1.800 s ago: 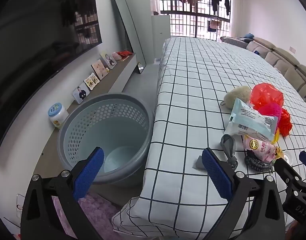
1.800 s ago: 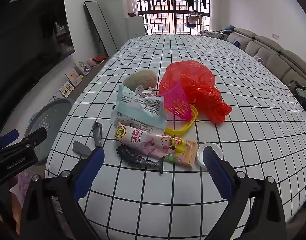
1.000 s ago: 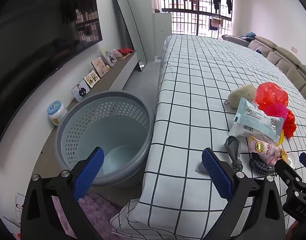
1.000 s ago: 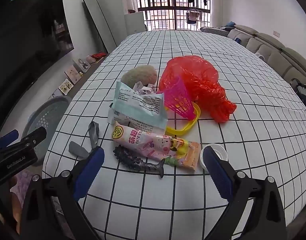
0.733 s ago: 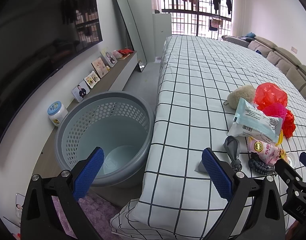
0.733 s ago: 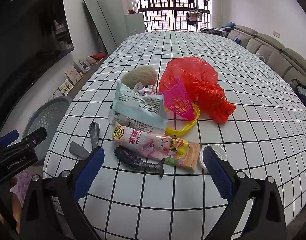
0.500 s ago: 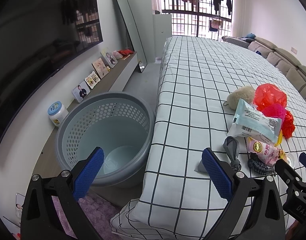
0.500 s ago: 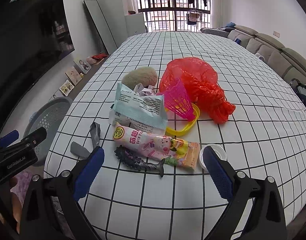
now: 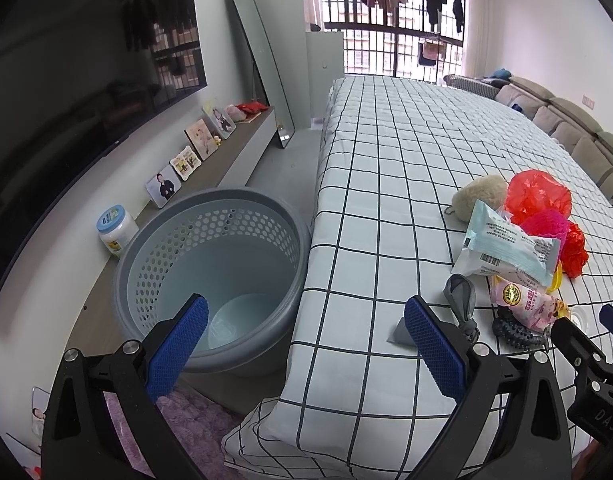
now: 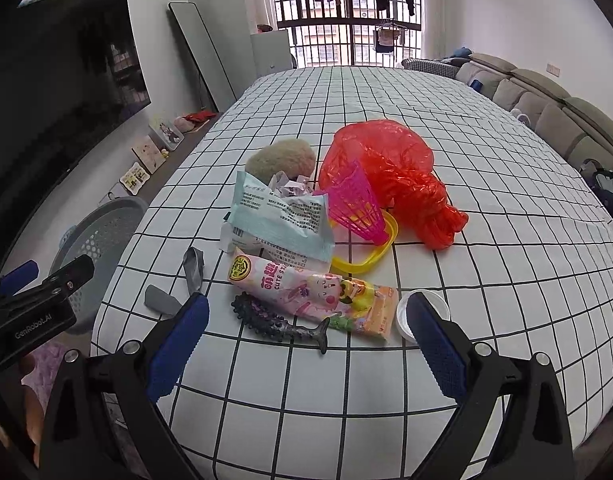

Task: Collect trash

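Observation:
A pile of trash lies on the checked tablecloth (image 10: pixel 486 300): a pale blue wrapper (image 10: pixel 280 218), a pink snack packet (image 10: pixel 310 290), a red plastic bag (image 10: pixel 390 172), a pink mesh cup (image 10: pixel 356 206), a black spiky clip (image 10: pixel 274 322), grey scraps (image 10: pixel 192 266) and a white lid (image 10: pixel 416 312). My right gripper (image 10: pixel 304 346) is open and empty, just short of the clip. My left gripper (image 9: pixel 304 350) is open and empty, between the grey perforated bin (image 9: pixel 210 276) and the table's corner. The pile shows at the right in the left wrist view (image 9: pixel 506 240).
The bin stands on the floor against the table's left edge. A low shelf with photo frames (image 9: pixel 178 164) and a white jar (image 9: pixel 114 228) runs along the left wall, under a dark TV. A sofa (image 10: pixel 546 116) lines the right side. A beige fluffy ball (image 10: pixel 280 158) lies behind the wrappers.
Both grippers have drifted only slightly; the views are almost the same. Both stay open and empty.

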A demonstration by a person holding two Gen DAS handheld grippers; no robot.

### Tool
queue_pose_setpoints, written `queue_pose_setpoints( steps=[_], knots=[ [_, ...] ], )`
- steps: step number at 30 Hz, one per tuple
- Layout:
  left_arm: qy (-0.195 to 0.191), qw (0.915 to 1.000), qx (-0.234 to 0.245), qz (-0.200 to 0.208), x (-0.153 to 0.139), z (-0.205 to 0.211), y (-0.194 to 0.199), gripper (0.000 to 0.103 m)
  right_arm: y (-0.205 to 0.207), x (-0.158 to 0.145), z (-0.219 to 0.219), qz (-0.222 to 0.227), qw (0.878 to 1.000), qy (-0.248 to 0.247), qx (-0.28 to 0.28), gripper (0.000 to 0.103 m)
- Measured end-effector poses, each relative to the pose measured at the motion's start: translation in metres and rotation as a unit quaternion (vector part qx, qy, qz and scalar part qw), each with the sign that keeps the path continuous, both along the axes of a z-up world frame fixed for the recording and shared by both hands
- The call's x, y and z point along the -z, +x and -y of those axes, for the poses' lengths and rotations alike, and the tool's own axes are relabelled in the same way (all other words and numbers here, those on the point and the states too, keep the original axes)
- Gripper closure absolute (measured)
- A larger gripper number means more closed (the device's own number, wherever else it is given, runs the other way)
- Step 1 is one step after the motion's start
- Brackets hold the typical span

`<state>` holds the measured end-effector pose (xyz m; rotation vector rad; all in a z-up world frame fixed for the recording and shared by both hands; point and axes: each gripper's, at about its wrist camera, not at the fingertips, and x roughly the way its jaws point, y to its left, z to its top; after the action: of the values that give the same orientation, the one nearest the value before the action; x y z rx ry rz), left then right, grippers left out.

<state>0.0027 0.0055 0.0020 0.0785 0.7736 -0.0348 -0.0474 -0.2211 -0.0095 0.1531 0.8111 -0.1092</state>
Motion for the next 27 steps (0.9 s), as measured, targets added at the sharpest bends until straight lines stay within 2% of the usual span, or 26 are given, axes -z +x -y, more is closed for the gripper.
queue_pose_setpoints(
  steps=[27],
  knots=[
    [-0.003, 1.0000, 0.000, 0.003, -0.0014, 0.0002, -0.0020, 0.006, -0.0021, -0.0036, -0.0027, 0.002, 1.000, 0.000, -0.003, 0.009]
  ],
)
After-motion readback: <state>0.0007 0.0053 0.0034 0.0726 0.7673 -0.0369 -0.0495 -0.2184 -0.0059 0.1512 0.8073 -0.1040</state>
